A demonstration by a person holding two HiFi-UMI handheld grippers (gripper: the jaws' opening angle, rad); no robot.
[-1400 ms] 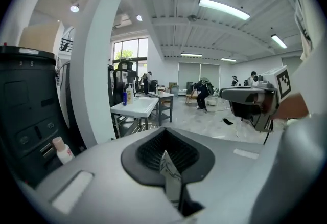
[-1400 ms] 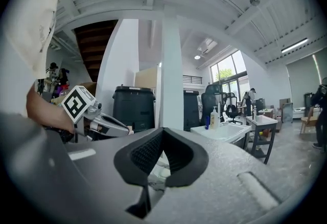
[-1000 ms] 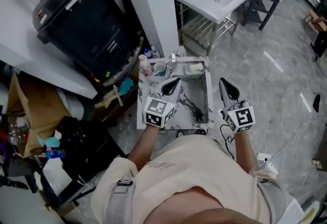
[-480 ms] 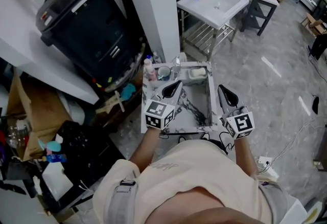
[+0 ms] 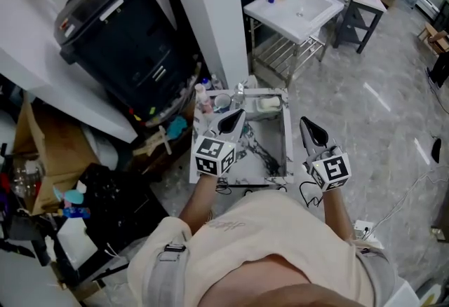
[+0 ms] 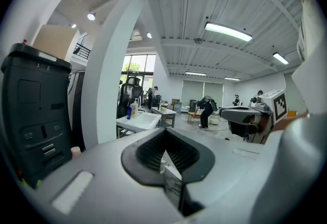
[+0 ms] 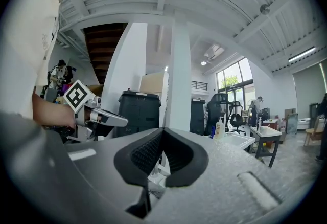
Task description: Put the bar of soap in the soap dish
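A pale bar of soap (image 5: 269,104) lies in a white soap dish (image 5: 269,108) on the back rim of a small marble-patterned sink (image 5: 286,148), right of its tap (image 5: 242,94). My left gripper (image 5: 236,117) hovers over the sink's left part, shut and empty, its tip short of the dish. My right gripper (image 5: 307,123) is held beside the sink's right rim, also shut with nothing in it. In the left gripper view the left gripper's (image 6: 164,135) ribbed pads meet. The right gripper view shows the right gripper (image 7: 163,135) closed the same way.
A big black bin (image 5: 119,32) and a white pillar (image 5: 203,11) stand behind and to the left. Small bottles (image 5: 202,97) and a cup (image 5: 222,99) crowd the sink's back left corner. A white washbasin on a metal stand (image 5: 295,4) is farther off. Clutter fills the floor at left.
The head view has drifted a little, so the sink sits slightly lower in the picture. Both grippers keep much the same places and stay shut.
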